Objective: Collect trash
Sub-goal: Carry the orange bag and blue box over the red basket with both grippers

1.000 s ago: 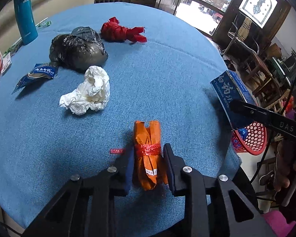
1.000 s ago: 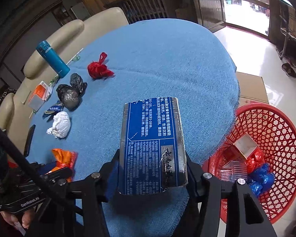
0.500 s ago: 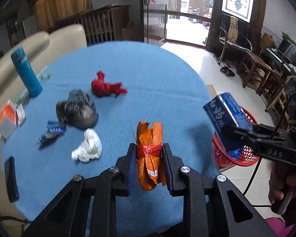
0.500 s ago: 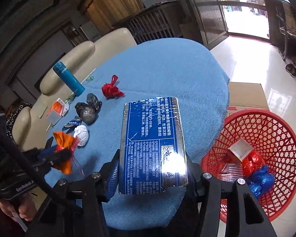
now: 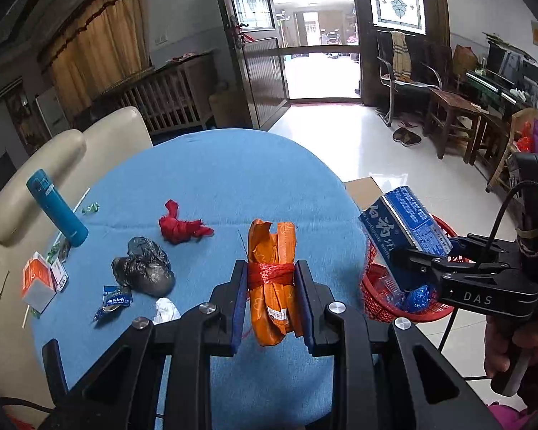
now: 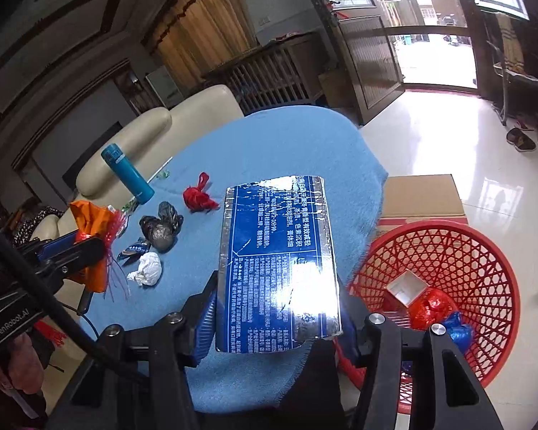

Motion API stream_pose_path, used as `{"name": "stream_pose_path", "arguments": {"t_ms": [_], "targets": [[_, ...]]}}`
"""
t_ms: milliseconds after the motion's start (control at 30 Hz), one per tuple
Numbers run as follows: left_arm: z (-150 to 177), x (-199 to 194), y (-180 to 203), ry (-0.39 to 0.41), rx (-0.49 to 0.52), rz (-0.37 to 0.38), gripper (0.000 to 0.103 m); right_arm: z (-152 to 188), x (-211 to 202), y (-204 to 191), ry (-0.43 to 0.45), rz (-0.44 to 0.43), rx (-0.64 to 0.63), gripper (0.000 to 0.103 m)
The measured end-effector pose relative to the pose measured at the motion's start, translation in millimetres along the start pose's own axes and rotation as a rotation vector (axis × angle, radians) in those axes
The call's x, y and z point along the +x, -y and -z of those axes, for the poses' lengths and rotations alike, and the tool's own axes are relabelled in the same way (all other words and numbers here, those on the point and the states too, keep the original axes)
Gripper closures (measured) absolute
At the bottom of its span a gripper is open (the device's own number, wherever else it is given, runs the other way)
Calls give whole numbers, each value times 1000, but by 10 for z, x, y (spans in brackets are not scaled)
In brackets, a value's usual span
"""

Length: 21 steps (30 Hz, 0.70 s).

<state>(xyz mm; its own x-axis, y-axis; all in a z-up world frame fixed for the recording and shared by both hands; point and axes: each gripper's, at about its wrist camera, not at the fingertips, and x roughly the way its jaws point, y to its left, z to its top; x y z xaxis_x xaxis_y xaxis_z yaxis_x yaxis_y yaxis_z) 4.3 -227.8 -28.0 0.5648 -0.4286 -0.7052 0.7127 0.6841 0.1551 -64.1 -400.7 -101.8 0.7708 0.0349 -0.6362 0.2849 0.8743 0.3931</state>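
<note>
My left gripper [image 5: 270, 283] is shut on an orange wrapper bundle [image 5: 272, 251] tied with red string, held high above the blue round table [image 5: 215, 186]. It also shows in the right wrist view [image 6: 93, 229]. My right gripper [image 6: 274, 308] is shut on a blue foil packet [image 6: 276, 268], held above the table's right edge beside the red basket [image 6: 459, 251]. The packet also shows in the left wrist view [image 5: 401, 222]. On the table lie a red wad [image 5: 181, 227], a black bag [image 5: 143, 268], a white tissue [image 5: 165, 310] and a small blue wrapper [image 5: 114, 299].
A teal bottle [image 5: 55, 211] and small cartons [image 5: 39, 281] stand at the table's left edge by a cream sofa [image 5: 53, 157]. The basket holds a box, red and blue wads [image 6: 430, 308]. A cardboard box [image 6: 423, 197] lies behind it on the floor.
My left gripper closed on the orange bundle and lifted it well off the table. My right gripper rose with the blue packet, staying near the basket.
</note>
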Motion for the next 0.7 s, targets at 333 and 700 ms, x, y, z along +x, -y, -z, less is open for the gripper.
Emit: {"name": "stream_pose_path", "arguments": {"t_ms": [333, 700], "targets": [[-59, 30, 133, 1, 23, -25, 76, -11, -194, 273, 37, 32, 62, 44], [-88, -6, 252, 28, 61, -54, 76, -43, -297, 374, 66, 44, 90, 44]]}}
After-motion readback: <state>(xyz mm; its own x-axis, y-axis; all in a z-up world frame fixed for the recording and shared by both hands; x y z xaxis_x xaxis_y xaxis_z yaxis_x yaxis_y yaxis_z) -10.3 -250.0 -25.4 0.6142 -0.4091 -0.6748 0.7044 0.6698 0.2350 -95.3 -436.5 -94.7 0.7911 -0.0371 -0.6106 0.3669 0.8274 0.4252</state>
